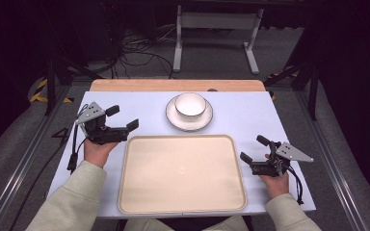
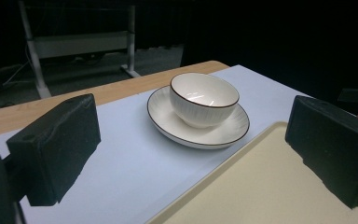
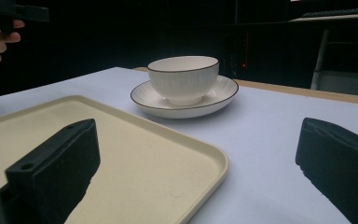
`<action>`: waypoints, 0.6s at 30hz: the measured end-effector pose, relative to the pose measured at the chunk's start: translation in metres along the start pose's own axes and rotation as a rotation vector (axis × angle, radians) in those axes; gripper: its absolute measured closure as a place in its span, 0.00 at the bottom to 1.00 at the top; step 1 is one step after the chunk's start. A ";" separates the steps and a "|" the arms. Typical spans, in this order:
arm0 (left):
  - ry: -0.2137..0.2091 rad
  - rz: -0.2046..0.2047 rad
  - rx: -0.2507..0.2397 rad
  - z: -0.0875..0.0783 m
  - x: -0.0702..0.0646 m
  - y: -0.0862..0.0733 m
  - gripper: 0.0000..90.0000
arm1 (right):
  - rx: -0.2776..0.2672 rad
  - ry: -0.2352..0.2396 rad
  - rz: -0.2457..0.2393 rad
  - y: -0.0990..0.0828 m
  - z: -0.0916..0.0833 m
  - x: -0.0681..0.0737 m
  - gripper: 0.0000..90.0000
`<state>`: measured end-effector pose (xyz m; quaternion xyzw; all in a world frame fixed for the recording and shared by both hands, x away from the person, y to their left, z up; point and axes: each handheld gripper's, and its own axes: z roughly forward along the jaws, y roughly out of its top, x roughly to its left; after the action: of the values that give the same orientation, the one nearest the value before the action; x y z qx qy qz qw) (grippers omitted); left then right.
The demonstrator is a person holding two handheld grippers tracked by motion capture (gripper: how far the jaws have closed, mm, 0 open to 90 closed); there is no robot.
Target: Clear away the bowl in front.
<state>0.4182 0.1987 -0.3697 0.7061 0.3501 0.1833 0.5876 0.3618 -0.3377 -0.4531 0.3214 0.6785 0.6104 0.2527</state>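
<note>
A white bowl point(image 1: 190, 104) with a dark rim stands on a white saucer point(image 1: 174, 120) at the back middle of the table. In front of them lies a bare cream tray point(image 1: 181, 173). My left gripper point(image 1: 122, 117) is open, held left of the tray's far left corner and pointing toward the bowl point(image 2: 203, 98) and saucer point(image 2: 168, 127). My right gripper point(image 1: 254, 148) is open just right of the tray's right edge, with nothing between its jaws. From there the bowl point(image 3: 183, 78) and saucer point(image 3: 223, 94) stand beyond the tray point(image 3: 135, 154).
A pale blue mat point(image 1: 245, 115) covers the table, with a wooden strip point(image 1: 176, 85) at its far edge. A metal frame stand point(image 1: 215, 29) and cables point(image 1: 135, 53) are on the floor behind. Dark rails run along both sides of the table.
</note>
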 end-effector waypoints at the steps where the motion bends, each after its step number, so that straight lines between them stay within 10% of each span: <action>1: 0.003 0.008 0.001 0.002 0.001 0.001 0.04 | 0.000 0.001 0.000 0.000 0.000 0.000 0.00; 18: -0.001 0.001 -0.005 0.034 0.005 0.015 0.05 | 0.000 0.000 0.003 0.000 0.000 0.000 0.00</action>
<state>0.4484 0.1778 -0.3642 0.7050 0.3490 0.1839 0.5894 0.3621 -0.3379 -0.4531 0.3224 0.6779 0.6108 0.2519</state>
